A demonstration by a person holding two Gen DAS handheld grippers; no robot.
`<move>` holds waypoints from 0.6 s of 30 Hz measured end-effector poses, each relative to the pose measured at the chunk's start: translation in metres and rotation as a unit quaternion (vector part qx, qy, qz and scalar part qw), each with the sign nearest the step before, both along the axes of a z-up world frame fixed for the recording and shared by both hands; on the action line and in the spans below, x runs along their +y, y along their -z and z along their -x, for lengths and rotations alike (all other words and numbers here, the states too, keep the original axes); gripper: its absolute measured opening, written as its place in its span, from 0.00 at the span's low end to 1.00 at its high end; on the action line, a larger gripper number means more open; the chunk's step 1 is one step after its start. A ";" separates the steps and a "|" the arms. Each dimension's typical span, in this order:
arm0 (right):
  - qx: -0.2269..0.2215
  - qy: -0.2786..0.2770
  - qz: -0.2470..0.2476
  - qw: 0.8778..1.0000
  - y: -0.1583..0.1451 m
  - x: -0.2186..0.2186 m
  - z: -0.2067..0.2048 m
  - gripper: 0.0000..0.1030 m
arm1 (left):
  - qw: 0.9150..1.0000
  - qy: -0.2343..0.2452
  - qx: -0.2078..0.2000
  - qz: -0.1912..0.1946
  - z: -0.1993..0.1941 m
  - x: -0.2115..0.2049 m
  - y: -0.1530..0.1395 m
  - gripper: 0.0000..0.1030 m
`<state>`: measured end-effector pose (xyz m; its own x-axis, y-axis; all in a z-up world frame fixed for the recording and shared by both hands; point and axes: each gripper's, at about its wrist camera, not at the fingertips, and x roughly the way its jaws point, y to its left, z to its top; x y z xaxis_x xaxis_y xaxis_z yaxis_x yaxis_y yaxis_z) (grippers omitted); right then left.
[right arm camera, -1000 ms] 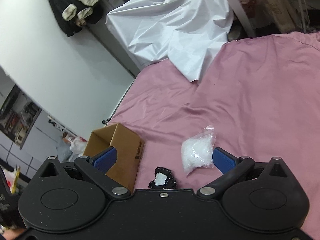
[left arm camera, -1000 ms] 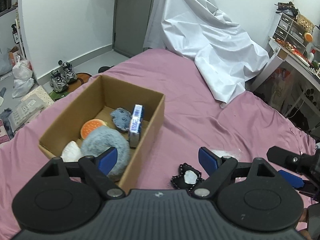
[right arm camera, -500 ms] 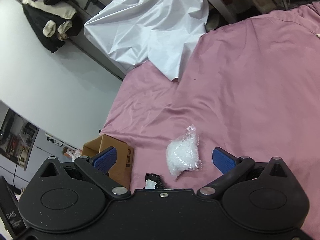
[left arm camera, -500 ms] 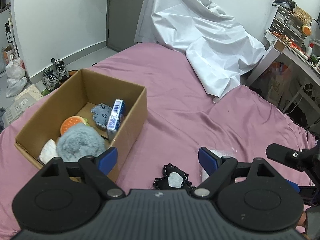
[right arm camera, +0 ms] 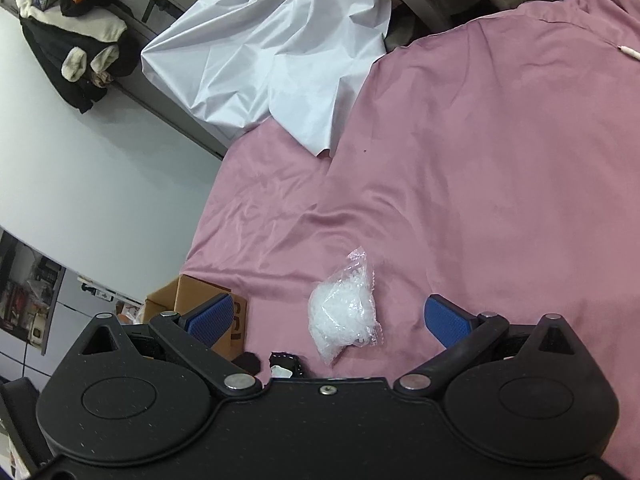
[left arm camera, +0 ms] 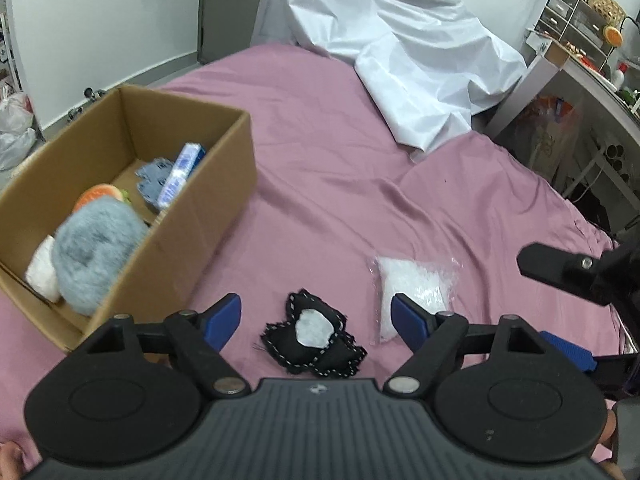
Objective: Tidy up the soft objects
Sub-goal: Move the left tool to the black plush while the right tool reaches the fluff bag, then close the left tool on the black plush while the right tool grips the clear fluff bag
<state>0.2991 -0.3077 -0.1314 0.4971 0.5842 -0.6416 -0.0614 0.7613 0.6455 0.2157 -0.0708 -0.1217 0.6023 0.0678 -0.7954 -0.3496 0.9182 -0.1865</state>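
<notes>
Several soft things are already gathered in the cardboard box (left arm camera: 192, 216) near the bed's left edge. Left on the bed (left arm camera: 340, 184) are the black pouch (left arm camera: 316, 334), framed by the empty, closing left claw (left arm camera: 316, 318), and the clear packet (right arm camera: 344, 312), before the open, empty right claw (right arm camera: 326, 316).

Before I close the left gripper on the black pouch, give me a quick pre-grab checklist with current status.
1. Left gripper open, nothing between its pads: ok; it has just been closing a little.
2. Black pouch lined up between the pads: ok.
3. Pads down at the pouch: cannot tell.
4. Clear plastic bag apart from the pouch: ok.
5. Right gripper open and empty: ok.
6. Cardboard box has room: ok.
</notes>
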 end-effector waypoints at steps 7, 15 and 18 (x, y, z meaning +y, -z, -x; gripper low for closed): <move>0.010 -0.004 0.002 1.000 0.007 0.002 -0.002 1.00 | 0.999 -0.020 0.024 0.029 -0.007 0.005 0.027 0.52; 0.022 -0.016 0.009 1.000 0.019 0.013 -0.009 0.99 | 0.998 -0.028 0.036 0.037 -0.010 0.008 0.044 0.48; 0.029 -0.019 0.013 0.999 0.026 0.017 -0.012 0.99 | 0.998 -0.027 0.043 0.041 -0.013 0.010 0.050 0.48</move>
<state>0.3107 -0.2903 -0.1575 0.4361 0.5847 -0.6840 -0.0543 0.7758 0.6286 0.2288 -0.0612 -0.1713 0.5293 0.0315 -0.8479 -0.4162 0.8805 -0.2271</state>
